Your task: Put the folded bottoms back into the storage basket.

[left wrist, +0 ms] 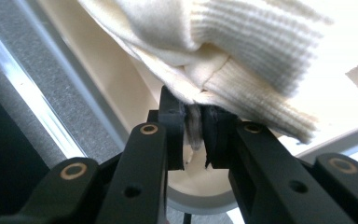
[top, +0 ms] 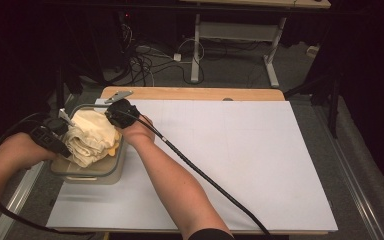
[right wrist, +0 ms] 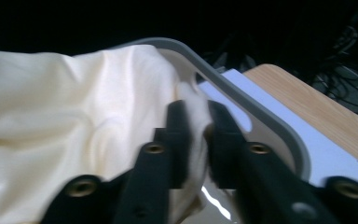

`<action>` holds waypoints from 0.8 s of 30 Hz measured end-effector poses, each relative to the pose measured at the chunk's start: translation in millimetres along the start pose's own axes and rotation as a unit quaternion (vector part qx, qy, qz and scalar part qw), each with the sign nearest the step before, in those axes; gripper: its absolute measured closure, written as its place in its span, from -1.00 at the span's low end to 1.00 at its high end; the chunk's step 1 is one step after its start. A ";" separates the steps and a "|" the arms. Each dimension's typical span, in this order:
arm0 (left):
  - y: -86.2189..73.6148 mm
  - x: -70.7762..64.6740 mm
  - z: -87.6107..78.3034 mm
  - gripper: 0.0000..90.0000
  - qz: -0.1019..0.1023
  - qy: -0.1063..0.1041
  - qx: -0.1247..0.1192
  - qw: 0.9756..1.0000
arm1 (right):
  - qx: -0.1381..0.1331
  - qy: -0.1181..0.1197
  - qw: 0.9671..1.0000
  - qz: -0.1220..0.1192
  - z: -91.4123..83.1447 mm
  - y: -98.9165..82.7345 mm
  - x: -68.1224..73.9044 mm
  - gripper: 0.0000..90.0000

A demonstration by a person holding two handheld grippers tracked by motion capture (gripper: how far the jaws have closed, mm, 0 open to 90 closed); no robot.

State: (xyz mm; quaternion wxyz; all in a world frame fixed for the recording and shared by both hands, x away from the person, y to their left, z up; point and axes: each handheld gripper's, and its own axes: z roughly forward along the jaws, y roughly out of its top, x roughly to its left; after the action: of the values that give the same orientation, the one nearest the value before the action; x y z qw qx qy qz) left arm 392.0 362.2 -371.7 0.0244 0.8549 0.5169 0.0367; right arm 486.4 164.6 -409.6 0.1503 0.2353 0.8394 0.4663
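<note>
We are viewing a cream garment [top: 92, 137] bundled in a shallow tub [top: 111, 172] that is sitting at the near left corner of the white sheet [top: 240, 160] covering the table [top: 195, 93]. The garment is heaped above the tub's rim, with a ribbed hem hanging toward the left side.

The left gripper [top: 55, 142] is coming in from the tub's outer left edge. In the left gripper view its jaws are standing narrow, nearly together, with a thin fold of the ribbed hem [left wrist: 242, 88] caught between the pads. We are reading this as a pinch on the fabric's edge, placed low so that the bundle can be steadied or drawn from below.

The right gripper [top: 121, 112] is working at the far rim of the tub, the person's right forearm [top: 180, 185] crossing the sheet to reach it. In the right gripper view a ridge of smooth cream cloth [right wrist: 193, 116] is lying between its jaws, which are set close with the cloth bulging between them; we are judging that the pads are pressing it.

Gripping at opposite sides is probably serving to control the soft mass as one piece, whether it is being settled into the tub or lifted clear. We are noting that slack cloth may slip from such narrow pinches.
</note>
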 end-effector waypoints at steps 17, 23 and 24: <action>18.1 -30.5 3.5 -0.70 0.033 -0.029 0.010 0.999 | -0.023 0.031 0.999 0.021 -47.0 -14.3 -13.4 -0.72; 27.7 -42.6 9.8 -1.00 0.040 -0.036 0.021 0.998 | -0.031 0.021 0.999 0.019 -70.1 -32.0 -17.7 -0.99; 29.0 -44.3 10.9 -1.00 0.038 -0.036 0.020 0.998 | -0.029 0.018 0.999 0.020 -74.0 -35.4 -18.0 -0.99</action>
State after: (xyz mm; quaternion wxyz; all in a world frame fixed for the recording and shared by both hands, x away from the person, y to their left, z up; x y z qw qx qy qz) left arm 398.1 309.4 -381.9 0.0243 0.8751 0.4834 -0.0037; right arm 457.6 86.2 -400.8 0.1324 0.2393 0.8230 0.4979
